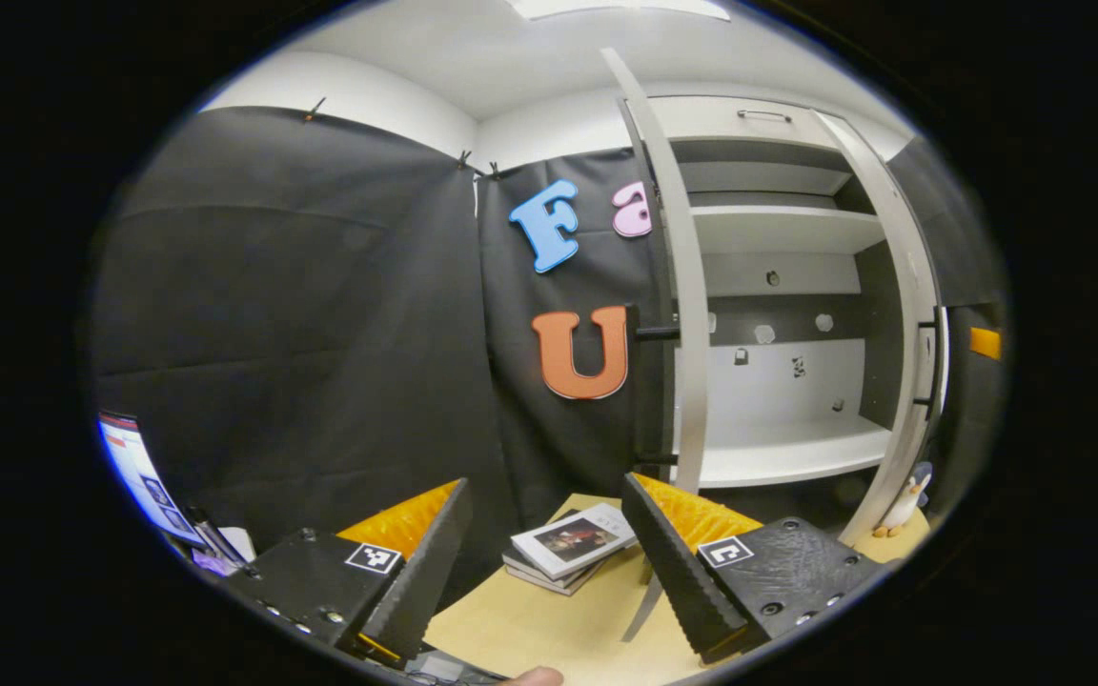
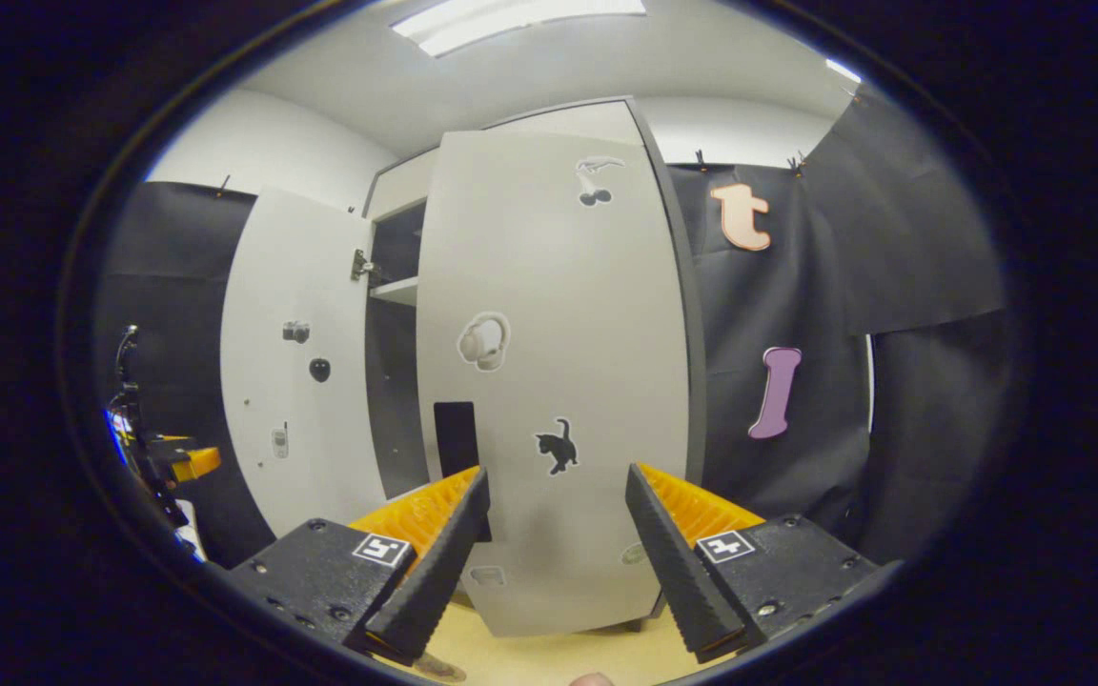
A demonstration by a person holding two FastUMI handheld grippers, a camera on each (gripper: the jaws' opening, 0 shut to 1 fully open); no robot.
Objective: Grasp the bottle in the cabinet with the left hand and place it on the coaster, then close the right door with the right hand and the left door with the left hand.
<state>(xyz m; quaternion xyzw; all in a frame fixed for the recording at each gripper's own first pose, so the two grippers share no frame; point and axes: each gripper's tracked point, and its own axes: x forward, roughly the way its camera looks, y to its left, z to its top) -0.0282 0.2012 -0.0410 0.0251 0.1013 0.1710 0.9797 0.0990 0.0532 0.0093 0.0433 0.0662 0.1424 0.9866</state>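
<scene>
Before right gripper (image 2: 557,553), jaws apart, empty: right door (image 2: 549,381) ajar; rigid, light panel, push outer edge. Left gripper (image 1: 544,562) likewise spread, empty.

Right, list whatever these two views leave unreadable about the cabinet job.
- Right gripper view: the white right door, swung outward, covers most of the cabinet interior.
- Left gripper view: the white lower shelf is partly behind the left door's edge; the small penguin-like figure is cut by the right door.

Recording booth: black cloth walls (image 1: 301,314), white cabinet (image 1: 778,286), wooden table (image 1: 549,619), monitor (image 1: 134,476).
</scene>
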